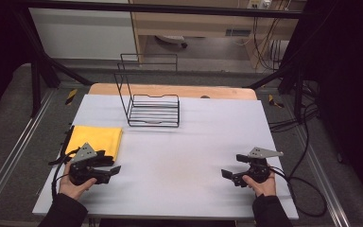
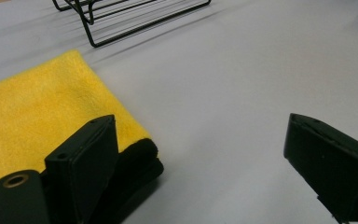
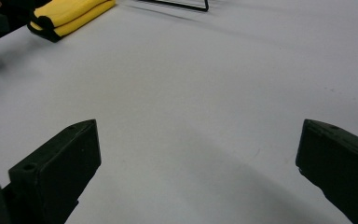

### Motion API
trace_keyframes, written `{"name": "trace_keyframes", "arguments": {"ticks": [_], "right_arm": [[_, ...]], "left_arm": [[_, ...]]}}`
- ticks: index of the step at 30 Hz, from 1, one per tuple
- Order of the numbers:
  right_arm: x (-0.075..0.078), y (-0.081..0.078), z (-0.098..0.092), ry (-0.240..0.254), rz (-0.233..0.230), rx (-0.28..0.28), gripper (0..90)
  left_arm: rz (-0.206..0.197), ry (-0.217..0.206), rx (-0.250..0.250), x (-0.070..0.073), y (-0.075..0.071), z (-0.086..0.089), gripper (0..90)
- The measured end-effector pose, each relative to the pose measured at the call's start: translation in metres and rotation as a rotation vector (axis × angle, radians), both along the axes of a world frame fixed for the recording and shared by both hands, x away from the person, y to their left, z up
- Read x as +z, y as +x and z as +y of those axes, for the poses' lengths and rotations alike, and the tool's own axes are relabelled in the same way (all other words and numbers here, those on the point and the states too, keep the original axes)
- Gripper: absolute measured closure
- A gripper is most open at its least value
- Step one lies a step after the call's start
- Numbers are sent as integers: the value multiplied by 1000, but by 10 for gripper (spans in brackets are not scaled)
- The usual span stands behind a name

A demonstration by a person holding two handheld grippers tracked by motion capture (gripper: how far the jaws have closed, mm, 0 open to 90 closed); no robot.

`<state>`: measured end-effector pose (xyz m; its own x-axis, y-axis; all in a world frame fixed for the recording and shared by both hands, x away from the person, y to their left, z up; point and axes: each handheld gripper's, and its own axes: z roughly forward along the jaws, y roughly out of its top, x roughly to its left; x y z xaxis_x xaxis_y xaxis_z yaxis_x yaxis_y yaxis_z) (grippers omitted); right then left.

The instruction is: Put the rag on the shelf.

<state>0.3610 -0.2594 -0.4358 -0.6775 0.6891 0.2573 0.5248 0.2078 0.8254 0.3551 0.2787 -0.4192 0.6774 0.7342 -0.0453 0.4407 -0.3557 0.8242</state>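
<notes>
A folded yellow cloth (image 1: 96, 140) with a black edge lies at the left of the white table top (image 1: 189, 156); it also shows as the yellow cloth (image 2: 32, 112) and, far off, the yellow cloth (image 3: 70, 13). My left gripper (image 1: 114, 165) rests just below the cloth's near corner, jaws wide apart with nothing between them; its left jaw stands beside the black hem. The left gripper (image 2: 200, 163) spans bare table. My right gripper (image 1: 231, 166) sits low at the right, open over bare table, seen again as the right gripper (image 3: 198, 163).
A black wire rack (image 1: 151, 106) stands at the back middle of the table, its base also visible as the wire rack (image 2: 121, 18). Black frame bars and cables run along both sides. The wooden table edge (image 1: 170, 90) shows behind the white sheet.
</notes>
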Motion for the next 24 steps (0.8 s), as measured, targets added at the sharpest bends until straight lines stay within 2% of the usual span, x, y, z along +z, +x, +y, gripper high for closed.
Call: {"name": "trace_keyframes", "arguments": {"ticks": [13, 24], "right_arm": [[-1, 0, 1, -7, 5, -7, 5], [-2, 0, 2, -27, 7, -4, 5]], "left_arm": [[-4, 11, 11, 1, -3, 1, 93], [-1, 38, 62, 10, 2, 5, 90]]}}
